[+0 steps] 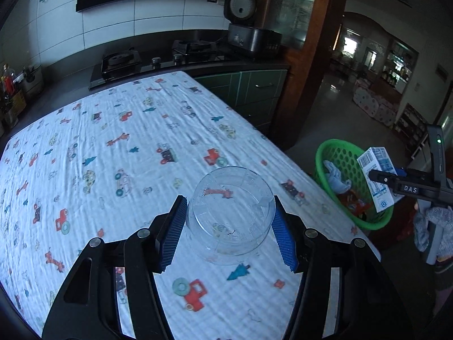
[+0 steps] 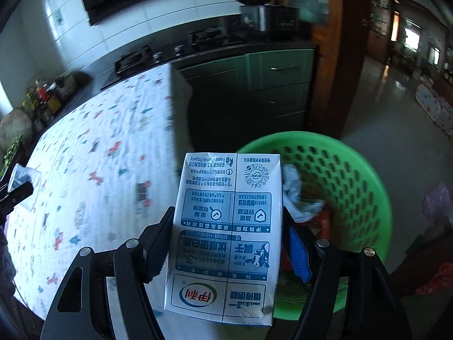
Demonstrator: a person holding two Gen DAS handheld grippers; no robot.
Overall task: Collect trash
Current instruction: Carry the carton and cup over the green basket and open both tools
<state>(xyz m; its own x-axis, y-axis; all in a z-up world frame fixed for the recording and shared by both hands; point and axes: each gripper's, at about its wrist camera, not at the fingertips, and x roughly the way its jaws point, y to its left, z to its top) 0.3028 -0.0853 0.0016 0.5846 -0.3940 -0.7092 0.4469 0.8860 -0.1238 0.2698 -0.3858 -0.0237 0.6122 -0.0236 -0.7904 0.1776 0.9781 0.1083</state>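
- The right gripper (image 2: 226,243) pinches a milk carton (image 2: 226,238) near the green basket (image 2: 365,170); released early, it could miss the rim.
- The left gripper (image 1: 228,232) clamps a clear plastic cup (image 1: 230,215) over the desk (image 1: 113,147); the smooth wall may slip.

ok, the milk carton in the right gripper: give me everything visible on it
The milk carton is a white rectangular paperboard box with blue print, a QR code and a red-and-green logo. It looks intact, with a scuffed, torn patch near one corner. The right gripper clamps its two narrow sides. It is off the table, hanging beside or over the rim of the green basket; nothing else visibly touches it.
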